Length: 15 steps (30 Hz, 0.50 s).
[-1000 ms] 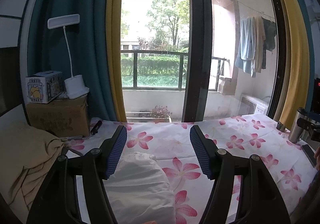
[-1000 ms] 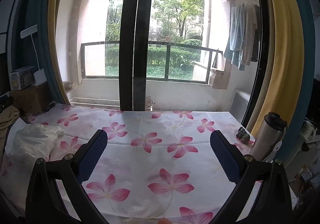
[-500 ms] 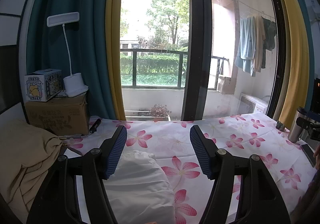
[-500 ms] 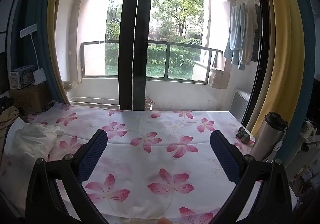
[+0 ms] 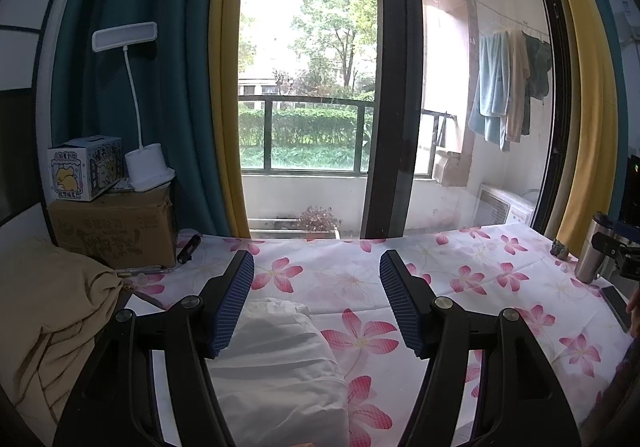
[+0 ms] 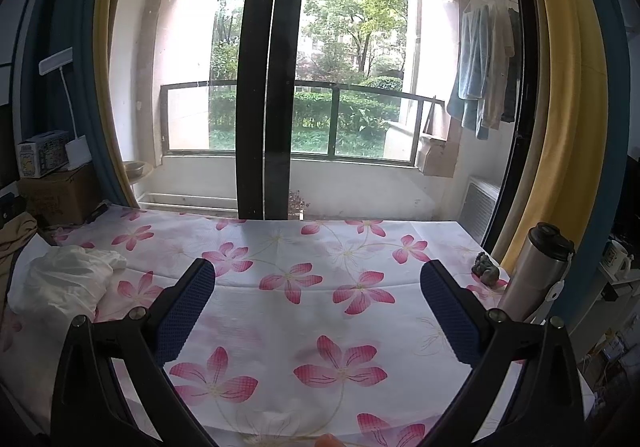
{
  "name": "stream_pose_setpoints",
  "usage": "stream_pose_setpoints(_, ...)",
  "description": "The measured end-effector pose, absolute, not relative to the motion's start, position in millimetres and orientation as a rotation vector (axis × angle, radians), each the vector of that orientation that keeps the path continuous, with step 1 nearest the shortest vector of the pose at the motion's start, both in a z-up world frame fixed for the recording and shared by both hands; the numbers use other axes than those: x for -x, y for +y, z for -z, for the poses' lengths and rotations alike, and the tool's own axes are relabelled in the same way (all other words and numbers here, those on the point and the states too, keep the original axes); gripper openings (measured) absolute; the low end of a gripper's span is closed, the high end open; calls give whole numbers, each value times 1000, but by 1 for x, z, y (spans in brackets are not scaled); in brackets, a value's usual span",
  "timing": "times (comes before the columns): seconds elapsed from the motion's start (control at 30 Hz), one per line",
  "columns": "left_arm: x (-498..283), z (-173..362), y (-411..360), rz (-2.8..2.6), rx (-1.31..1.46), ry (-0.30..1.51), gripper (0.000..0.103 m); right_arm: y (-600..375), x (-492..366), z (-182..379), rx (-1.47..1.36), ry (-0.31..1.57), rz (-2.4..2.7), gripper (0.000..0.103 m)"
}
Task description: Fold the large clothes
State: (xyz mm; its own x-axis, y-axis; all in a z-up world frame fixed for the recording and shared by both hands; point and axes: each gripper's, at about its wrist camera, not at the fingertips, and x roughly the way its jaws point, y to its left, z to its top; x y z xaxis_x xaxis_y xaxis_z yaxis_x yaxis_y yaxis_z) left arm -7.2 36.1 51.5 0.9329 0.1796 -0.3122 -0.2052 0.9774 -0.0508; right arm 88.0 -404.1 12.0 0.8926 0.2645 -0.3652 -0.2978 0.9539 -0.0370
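- Left wrist view: the left gripper [image 5: 316, 301] hangs above the flower-print table cover [image 5: 460, 271], jaws spread wide, nothing between the pads.
- The crumpled white garment [image 5: 276, 371] lies on the cover below the left finger [image 5: 232, 303], not gripped. A tan cloth [image 5: 48, 311] is heaped at the left edge, near a cardboard box [image 5: 116, 227].
- Right wrist view: the right gripper [image 6: 316, 307] is wide apart and empty over bare cover [image 6: 312, 247].
- The white garment [image 6: 68, 281] sits at far left; a steel flask [image 6: 534, 267] stands at right.

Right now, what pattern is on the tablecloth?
The tablecloth is white with pink flowers, clearest in the right wrist view.
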Motion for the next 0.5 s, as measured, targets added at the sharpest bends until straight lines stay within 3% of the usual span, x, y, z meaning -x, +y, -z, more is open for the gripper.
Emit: stream_pose_setpoints(0.5,7,-50,37,-194,90,323,69,-406,-88,-12,91,368,-290,101)
